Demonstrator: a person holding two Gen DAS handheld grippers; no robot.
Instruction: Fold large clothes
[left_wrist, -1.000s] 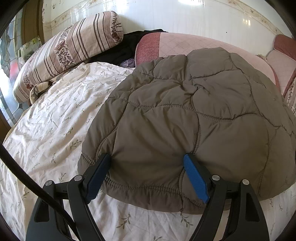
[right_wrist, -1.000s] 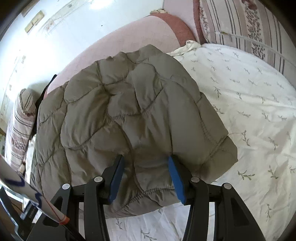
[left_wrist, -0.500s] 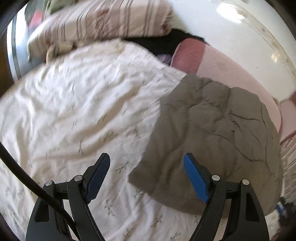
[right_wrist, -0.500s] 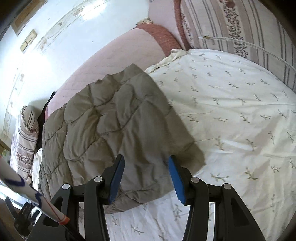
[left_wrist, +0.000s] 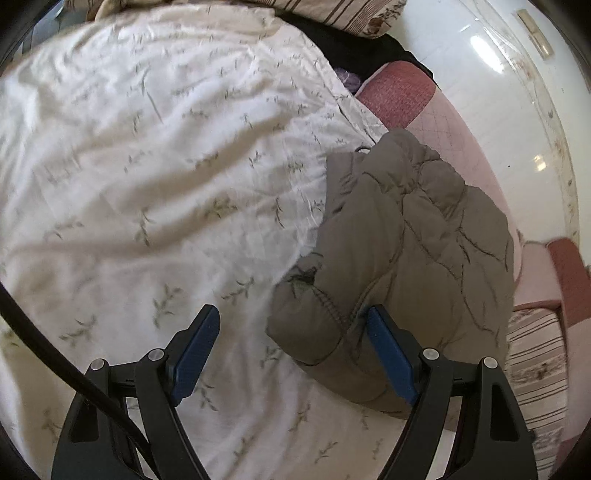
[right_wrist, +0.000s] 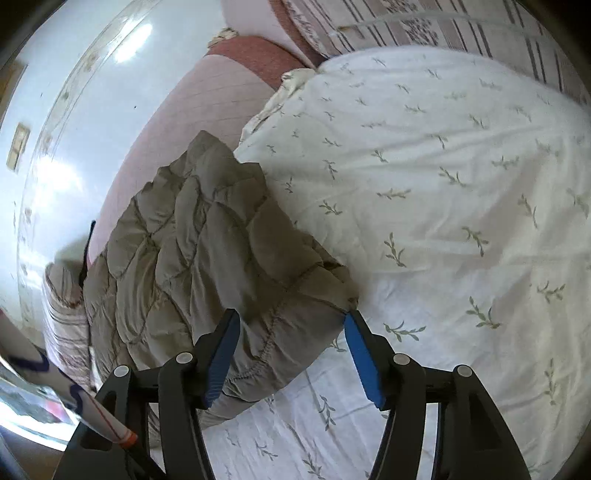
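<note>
The right claw (right_wrist: 291, 350) is opening around a corner of the olive quilted jacket (right_wrist: 207, 258), pads barely off it. The left claw (left_wrist: 291, 347) stands wide, now off the jacket's hem and empty. Released, the jacket lies folded at lower centre on the floral bedsheet (right_wrist: 443, 184), so this fold looks done.

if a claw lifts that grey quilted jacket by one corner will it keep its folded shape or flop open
The quilted jacket will probably flop: its edges droop softly over the floral bedsheet, so nothing stiff holds the fold. Its puffy padded panels suggest it is light for its bulk. The smooth-looking shell may slip from a shallow pinch, so a bite on the gathered hem by the right claw seems safer.
</note>
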